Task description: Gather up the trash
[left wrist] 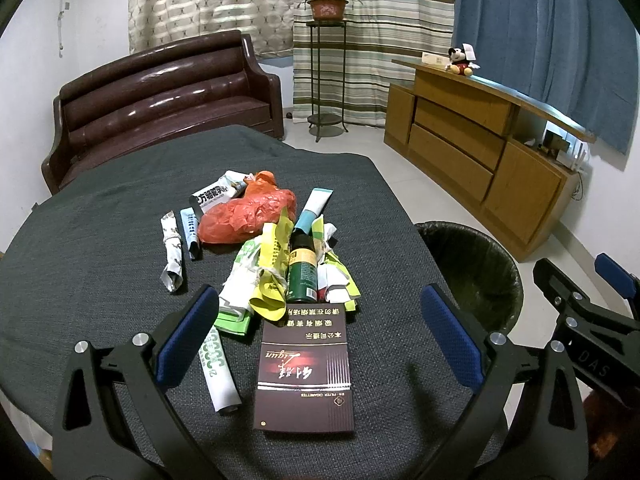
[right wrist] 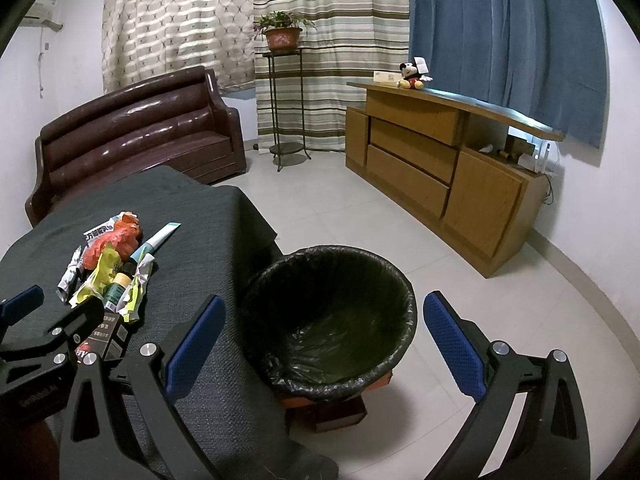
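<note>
Between left claw (left wrist: 320, 332) fingers, cigarette box (left wrist: 306, 364)

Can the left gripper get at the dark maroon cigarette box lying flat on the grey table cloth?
Probably yes. The left gripper is open and the dark maroon cigarette box lies flat right between its blue fingers. Nothing covers the box; only the white paper tube lies close beside it.

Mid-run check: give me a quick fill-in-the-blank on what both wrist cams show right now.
1. The left gripper hangs open over a dark ____ box.
2. The right gripper is open above the bin, lined with a ____ bag.
3. The green can lies ____ the orange plastic bag and that box.

Missing: cigarette; black; between
</note>
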